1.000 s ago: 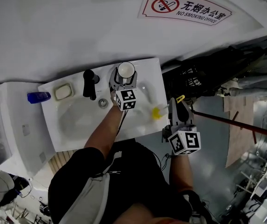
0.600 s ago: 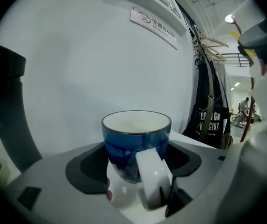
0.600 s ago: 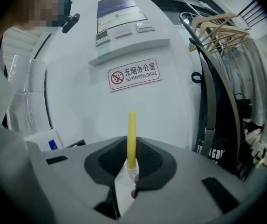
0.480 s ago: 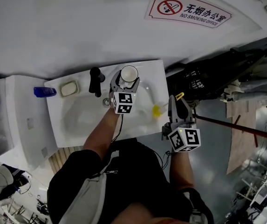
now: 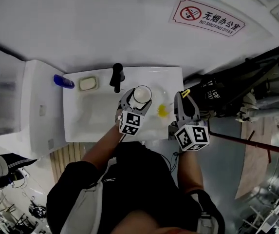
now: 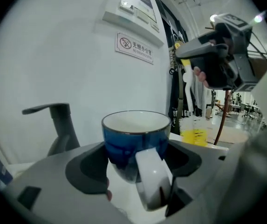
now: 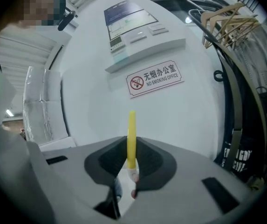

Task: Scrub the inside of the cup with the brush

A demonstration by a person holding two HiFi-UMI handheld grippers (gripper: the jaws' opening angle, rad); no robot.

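My left fingers [image 6: 84, 167] stay clamped on the blue cup [image 6: 134, 139], now drawn nearer over the sink [image 5: 81, 130]. My right fingers [image 7: 154, 164], shut on the yellow brush [image 7: 131, 129], have closed in beside its right, so scrubbing can start.

Blue glazed ceramic cup [image 6: 134, 141] with white handle clamped between grey jaws at centre, dark faucet [image 6: 61, 127] at left, yellow brush [image 6: 194, 136] at right
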